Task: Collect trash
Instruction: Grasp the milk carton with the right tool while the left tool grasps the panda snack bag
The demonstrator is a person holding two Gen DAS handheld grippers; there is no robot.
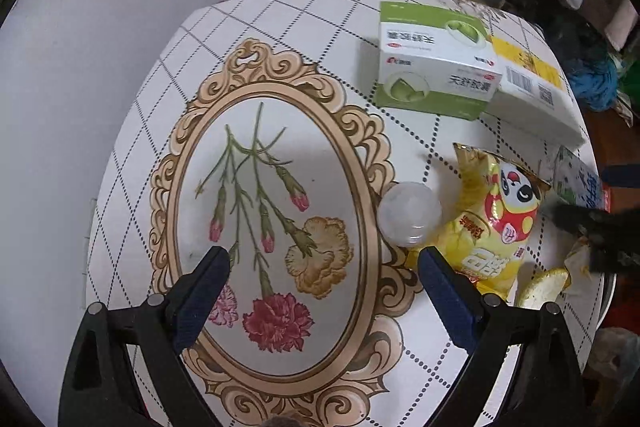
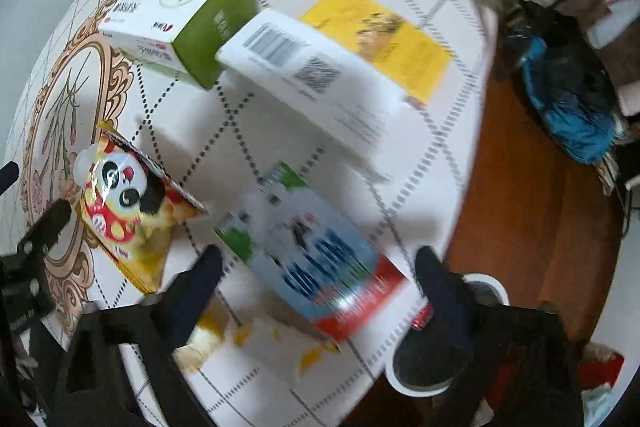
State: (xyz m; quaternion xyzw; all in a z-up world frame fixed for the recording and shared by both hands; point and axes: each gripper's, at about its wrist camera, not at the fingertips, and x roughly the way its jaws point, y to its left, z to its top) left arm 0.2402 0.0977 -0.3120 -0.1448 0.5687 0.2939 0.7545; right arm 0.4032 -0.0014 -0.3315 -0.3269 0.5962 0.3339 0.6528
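A yellow snack bag (image 1: pixel 492 223) with a panda print lies on the flowered tablecloth (image 1: pixel 280 163), next to a clear plastic cup (image 1: pixel 410 215) on its side. My left gripper (image 1: pixel 324 259) hovers open over the cloth, its right finger close to the cup and bag. A blue, white and red milk carton (image 2: pixel 312 247) lies flat near the table's edge, blurred. My right gripper (image 2: pixel 318 255) is open, one finger either side of the carton. Yellow peel (image 2: pixel 200 343) and crumpled paper sit below it. The snack bag (image 2: pixel 132 203) lies to its left.
A green and white box (image 1: pixel 436 63) and a yellow and white box (image 1: pixel 532 91) stand at the back of the table. The table's edge (image 2: pixel 460 211) curves down the right over an orange floor. A blue-black bundle (image 2: pixel 572 107) lies on the floor.
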